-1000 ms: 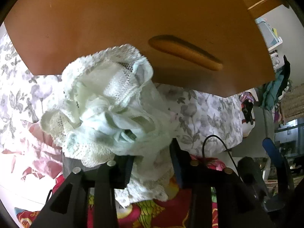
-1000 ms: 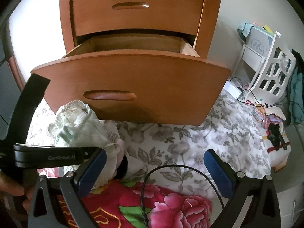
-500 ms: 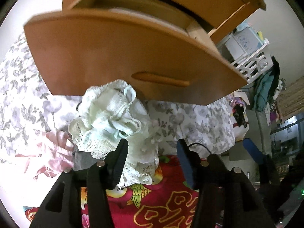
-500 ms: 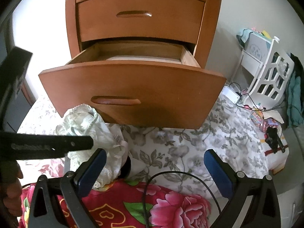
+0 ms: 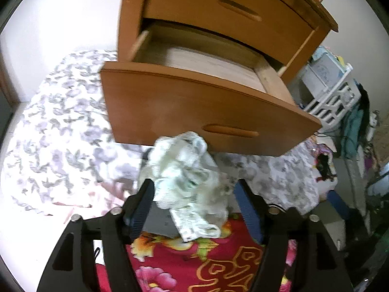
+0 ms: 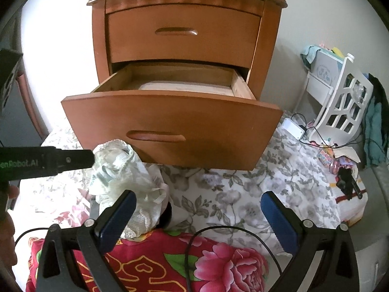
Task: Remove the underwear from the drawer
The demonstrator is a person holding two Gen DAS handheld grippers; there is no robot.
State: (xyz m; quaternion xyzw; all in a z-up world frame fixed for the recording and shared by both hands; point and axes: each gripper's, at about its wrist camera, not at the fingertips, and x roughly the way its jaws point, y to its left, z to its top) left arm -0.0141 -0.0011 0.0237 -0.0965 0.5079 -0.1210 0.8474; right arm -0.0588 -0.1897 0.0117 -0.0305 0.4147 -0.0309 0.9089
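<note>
the left claw point(image 5: 194, 194) is now standing apart, its pads spread on either side of the underwear point(image 5: 187, 180) rather than pinching it; a second ago it was clamped on the bundle, so it has just let go. it is also pulling back and up, since the drawer point(image 5: 194, 116) that filled the left wrist view a second ago is now showing whole, with the cabinet point(image 5: 218, 4) above it. the underwear is lying crumpled on the floral sheet point(image 5: 56, 146), just in front of the drawer's face and below its handle point(image 5: 229, 130), with its near edge reaching the red blanket point(image 5: 206, 262). the right claw point(image 6: 199, 216) is hanging wide apart and empty, as it was, above the blanket and a black cable point(image 6: 218, 233). farther off, the drawer is standing pulled out, and what shows of its floor is looking bare. by my reading the garment is out and released, so the task is looking essentially done; whether anything remains in the hidden front of the drawer i cannot tell.
</note>
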